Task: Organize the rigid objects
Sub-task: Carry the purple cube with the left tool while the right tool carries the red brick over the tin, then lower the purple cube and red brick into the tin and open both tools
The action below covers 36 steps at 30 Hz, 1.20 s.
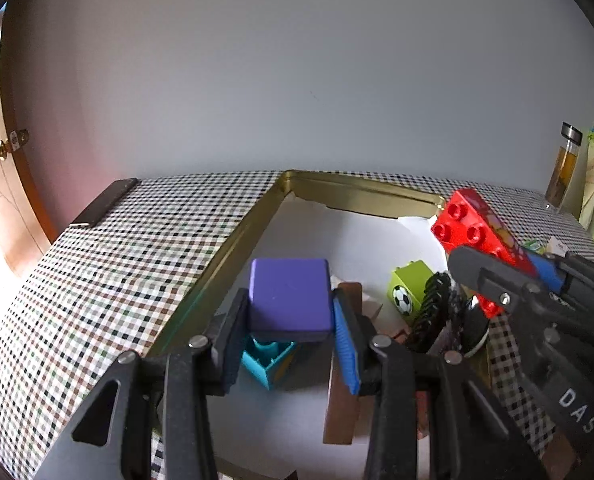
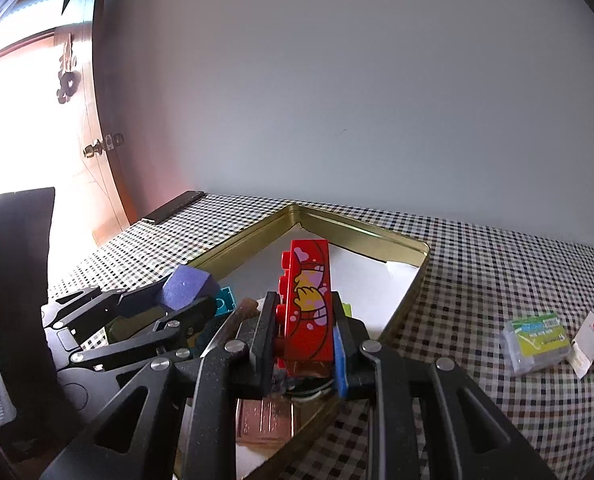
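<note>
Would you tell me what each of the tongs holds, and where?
Left tongs: purple block, by its sides. Right tongs: red brick, across its studded and opposite faces.

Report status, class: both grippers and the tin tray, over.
Left gripper shut on purple square block. Right gripper shut on red studded brick. Both above gold tin tray; teal brick below left.

Flooding in from far left of each gripper, blowing the doorway out to white glare. Bending the checked tabletop into curves, darkening toward round black corners. Blurring slightly on near gripper parts; casting soft shadows.
</note>
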Tool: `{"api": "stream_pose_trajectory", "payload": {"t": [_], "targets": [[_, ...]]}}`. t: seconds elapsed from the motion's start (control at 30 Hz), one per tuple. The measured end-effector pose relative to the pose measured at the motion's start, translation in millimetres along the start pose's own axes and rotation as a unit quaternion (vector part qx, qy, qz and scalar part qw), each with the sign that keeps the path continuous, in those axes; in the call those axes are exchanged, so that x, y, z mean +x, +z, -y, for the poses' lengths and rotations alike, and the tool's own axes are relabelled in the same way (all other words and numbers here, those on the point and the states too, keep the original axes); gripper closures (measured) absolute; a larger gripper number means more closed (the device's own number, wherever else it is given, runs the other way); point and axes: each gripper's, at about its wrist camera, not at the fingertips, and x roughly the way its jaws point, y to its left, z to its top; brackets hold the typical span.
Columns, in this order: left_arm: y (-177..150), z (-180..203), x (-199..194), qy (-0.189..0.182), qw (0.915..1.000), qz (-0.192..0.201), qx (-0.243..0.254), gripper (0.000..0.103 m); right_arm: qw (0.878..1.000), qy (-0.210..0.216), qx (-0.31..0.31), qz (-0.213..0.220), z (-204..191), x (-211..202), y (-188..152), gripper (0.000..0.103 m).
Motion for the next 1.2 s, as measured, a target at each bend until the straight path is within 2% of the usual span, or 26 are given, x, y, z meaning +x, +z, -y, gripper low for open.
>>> {"api": "stream_pose_trajectory", "payload": {"t": [0.4, 0.73, 0.87, 0.93, 1.0, 1.1, 1.2], "targets": [[17.4, 1.0, 24.8, 0.010, 0.9994, -0.027, 0.016, 0.064, 1.000, -0.005, 0.003, -0.025, 6.1, 22.7, 3.4, 0.078], [17.9, -1.6, 34.7, 0.015, 0.9992, -0.035, 0.013, 0.064, 1.000, 0.003, 0.004, -0.029, 9.3, 28.2, 1.6, 0.078], [19.3, -1.8, 31.4, 0.021, 0.9994, -0.027, 0.010, 0.062, 1.000, 0.008, -0.002, -0.029, 7.3, 27.7, 1.6, 0.077], [19.8, -4.1, 30.8, 0.030, 0.9992, -0.024, 0.007, 0.054, 1.000, -0.006, -0.005, -0.023, 7.1, 25.0, 1.5, 0.072], [20.3, -8.9, 30.3, 0.030, 0.9993, -0.023, -0.004, 0.045, 1.000, -0.015, -0.002, -0.019, 10.9, 21.1, 1.1, 0.058], [19.8, -11.7, 28.0, 0.035, 0.9992, -0.018, -0.012, 0.031, 1.000, -0.011, 0.019, -0.015, 21.1, 16.6, 0.4, 0.044], [17.3, -7.5, 22.4, 0.031, 0.9994, -0.014, -0.001, 0.021, 0.999, -0.007, 0.031, -0.010, 27.9, 12.1, -0.8, 0.037]]}}
